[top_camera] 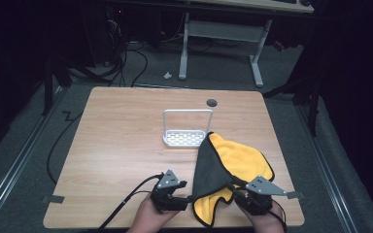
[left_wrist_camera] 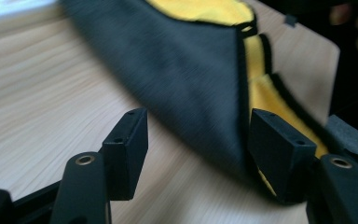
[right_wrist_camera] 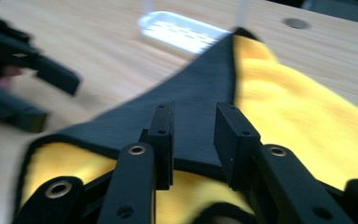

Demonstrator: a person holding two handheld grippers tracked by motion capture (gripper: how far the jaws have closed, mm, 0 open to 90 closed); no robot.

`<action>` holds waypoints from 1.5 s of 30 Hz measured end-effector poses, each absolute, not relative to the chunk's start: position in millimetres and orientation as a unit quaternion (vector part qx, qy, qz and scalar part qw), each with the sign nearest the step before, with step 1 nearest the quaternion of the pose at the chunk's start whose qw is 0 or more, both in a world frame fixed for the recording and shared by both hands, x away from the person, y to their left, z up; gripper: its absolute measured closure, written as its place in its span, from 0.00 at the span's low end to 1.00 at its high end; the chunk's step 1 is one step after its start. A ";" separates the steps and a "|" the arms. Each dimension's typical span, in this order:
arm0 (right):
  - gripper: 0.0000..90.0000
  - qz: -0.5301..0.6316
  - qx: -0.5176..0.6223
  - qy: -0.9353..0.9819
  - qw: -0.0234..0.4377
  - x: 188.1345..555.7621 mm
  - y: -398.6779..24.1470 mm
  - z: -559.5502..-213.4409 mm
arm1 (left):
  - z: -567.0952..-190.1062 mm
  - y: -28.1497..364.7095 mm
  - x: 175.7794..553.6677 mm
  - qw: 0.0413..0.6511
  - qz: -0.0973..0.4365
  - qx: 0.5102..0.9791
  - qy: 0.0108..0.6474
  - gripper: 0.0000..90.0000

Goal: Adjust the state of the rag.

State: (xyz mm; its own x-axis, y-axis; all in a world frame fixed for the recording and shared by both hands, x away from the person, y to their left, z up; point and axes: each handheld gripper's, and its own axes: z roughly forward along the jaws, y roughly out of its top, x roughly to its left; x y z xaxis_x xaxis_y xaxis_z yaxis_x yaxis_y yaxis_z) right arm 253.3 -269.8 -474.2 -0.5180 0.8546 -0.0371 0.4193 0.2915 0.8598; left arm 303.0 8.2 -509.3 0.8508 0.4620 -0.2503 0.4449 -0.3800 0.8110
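A cloth [top_camera: 238, 160], yellow on one face and dark grey on the other, lies on the right half of the wooden table [top_camera: 126, 136], with a grey flap folded over its left part. My left gripper [top_camera: 183, 200] stands open at the cloth's near left edge. In the left gripper view the grey fold [left_wrist_camera: 182, 60] reaches between the wide jaws of this gripper [left_wrist_camera: 198, 123], close to the right one. My right gripper [top_camera: 234, 188] hovers over the cloth's near part. In the right gripper view its jaws [right_wrist_camera: 196, 114] stand a little apart above the grey flap [right_wrist_camera: 191, 93], gripping nothing.
A white wire rack [top_camera: 187, 138] with an upright handle stands mid-table, just behind the cloth's far tip. A round grommet hole [top_camera: 212, 102] sits near the far edge. Tape marks [top_camera: 53, 198] lie at the near corners. A white desk frame [top_camera: 221, 29] and cables are on the floor beyond.
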 end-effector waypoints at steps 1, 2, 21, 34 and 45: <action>0.77 0.421 0.429 0.755 0.263 255.7 -277.5 -475.3 | -508.6 2.5 302.8 0.483 0.010 0.834 0.267 0.41; 0.77 0.419 0.435 0.751 0.266 257.1 -281.9 -476.2 | -508.5 -5.0 302.5 0.478 0.010 0.839 0.260 0.41; 0.77 0.392 0.476 0.742 0.264 269.7 -300.5 -495.2 | -516.6 64.2 297.5 0.419 0.078 0.853 0.300 0.94; 0.75 0.375 0.463 0.765 0.246 272.4 -280.5 -506.1 | -526.5 152.1 312.9 0.406 0.092 0.832 0.367 0.92; 0.83 0.359 0.485 0.748 0.276 311.2 -268.2 -505.1 | -533.5 185.9 327.7 0.413 0.091 0.796 0.434 0.87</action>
